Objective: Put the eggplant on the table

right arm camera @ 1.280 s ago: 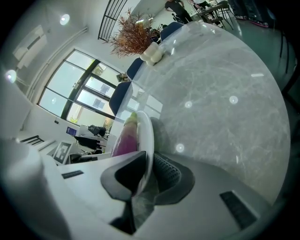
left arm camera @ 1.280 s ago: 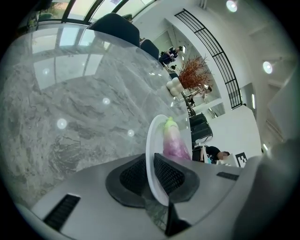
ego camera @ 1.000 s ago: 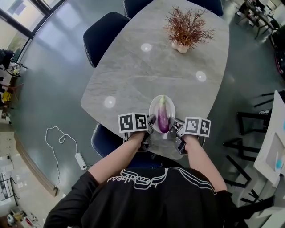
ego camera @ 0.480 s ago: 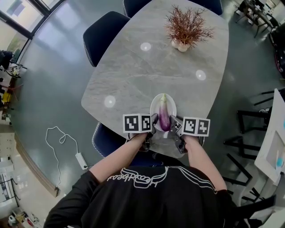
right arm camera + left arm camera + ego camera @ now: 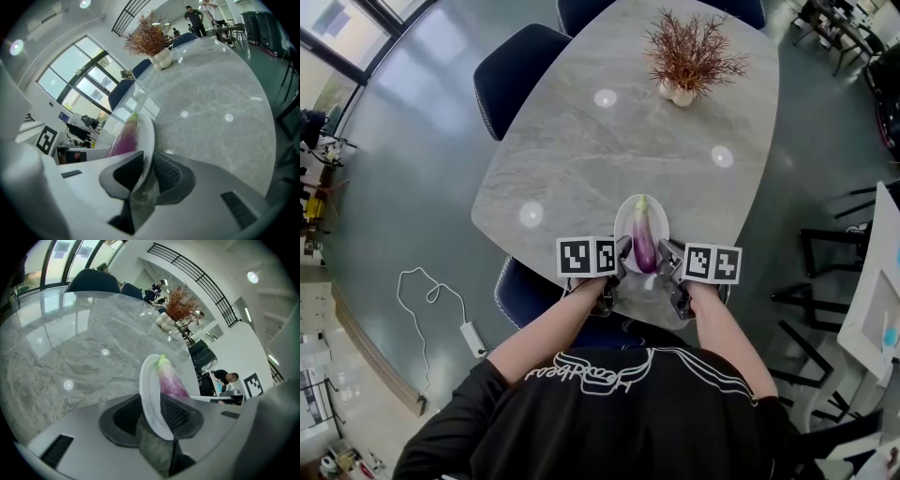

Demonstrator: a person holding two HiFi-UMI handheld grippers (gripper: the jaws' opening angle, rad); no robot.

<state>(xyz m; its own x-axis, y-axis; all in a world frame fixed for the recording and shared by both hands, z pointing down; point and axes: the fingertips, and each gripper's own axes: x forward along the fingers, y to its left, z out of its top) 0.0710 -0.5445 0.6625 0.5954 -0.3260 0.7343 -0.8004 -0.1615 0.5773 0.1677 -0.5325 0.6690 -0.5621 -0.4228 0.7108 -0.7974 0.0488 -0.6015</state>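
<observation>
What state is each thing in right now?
White oval plate, resting on the grey marble table, near edge.
Purple eggplant, lying on that plate.
Left gripper, jaws just opened, plate rim between them.
Right gripper, jaws just opened, plate rim between them.
Dried red plant in white vase, upright.

The person wears a black short-sleeved shirt (image 5: 619,422) with white script lettering and thin white curved lines across it. Beyond the shirt's sleeves, the left gripper (image 5: 622,255) and right gripper (image 5: 667,257) are pale grey, with dark ribbed pads (image 5: 126,416). Each bears a white cube (image 5: 586,257) printed with black square markers.
</observation>
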